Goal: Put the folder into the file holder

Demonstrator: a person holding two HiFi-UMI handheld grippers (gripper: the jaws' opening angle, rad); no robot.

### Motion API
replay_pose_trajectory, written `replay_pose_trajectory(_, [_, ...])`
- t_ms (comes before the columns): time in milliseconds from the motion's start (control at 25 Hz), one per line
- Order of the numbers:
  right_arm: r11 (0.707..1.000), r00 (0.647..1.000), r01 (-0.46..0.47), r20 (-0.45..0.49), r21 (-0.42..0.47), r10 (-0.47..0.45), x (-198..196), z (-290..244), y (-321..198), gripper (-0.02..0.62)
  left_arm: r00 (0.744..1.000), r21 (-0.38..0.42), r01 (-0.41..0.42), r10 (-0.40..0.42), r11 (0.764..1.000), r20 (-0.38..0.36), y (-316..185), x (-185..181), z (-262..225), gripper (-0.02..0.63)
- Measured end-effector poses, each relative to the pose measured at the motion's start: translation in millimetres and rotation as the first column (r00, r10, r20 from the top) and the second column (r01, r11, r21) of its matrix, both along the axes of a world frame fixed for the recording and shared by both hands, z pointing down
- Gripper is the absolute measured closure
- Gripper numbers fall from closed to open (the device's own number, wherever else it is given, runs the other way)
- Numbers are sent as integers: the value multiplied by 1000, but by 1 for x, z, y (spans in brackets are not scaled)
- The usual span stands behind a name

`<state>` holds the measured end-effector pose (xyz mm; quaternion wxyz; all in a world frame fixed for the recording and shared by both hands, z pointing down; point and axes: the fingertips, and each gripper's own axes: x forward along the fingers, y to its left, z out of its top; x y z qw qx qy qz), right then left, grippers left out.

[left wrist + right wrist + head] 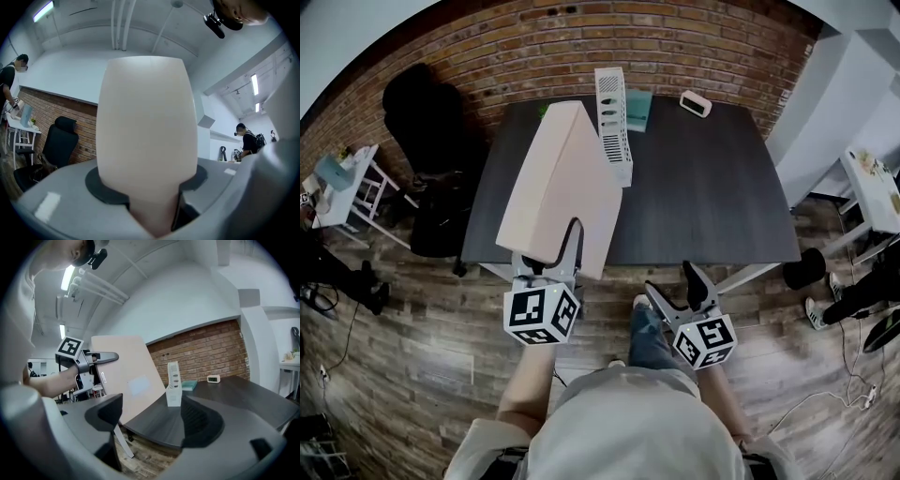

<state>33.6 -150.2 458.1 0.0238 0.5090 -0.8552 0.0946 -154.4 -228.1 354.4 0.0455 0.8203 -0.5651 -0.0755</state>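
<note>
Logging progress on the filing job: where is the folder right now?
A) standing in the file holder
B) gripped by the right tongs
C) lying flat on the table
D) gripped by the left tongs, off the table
D: the left tongs are closed on the folder, raised short of the file holder; the right tongs stand open and empty.

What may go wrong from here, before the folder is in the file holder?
1. The left gripper holds the large folder only by its near edge, so it may sag, swing or slip out.
2. The file holder is narrow and stands free on the table; a folder corner may hit its wall and push or tip it. The right gripper is open and far from it, so nothing steadies it.
</note>
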Motion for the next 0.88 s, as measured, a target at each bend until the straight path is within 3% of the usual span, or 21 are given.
replay_pose_trajectory(320, [999, 999, 37, -4, 22, -36, 21, -9, -89, 229, 999, 13, 26, -26, 1000, -26, -80, 21, -10, 331])
replay_pose_trajectory(880, [996, 997, 79, 8, 31, -80, 69, -20, -206, 229, 995, -29, 101, -101, 994, 9, -195, 54, -3, 331])
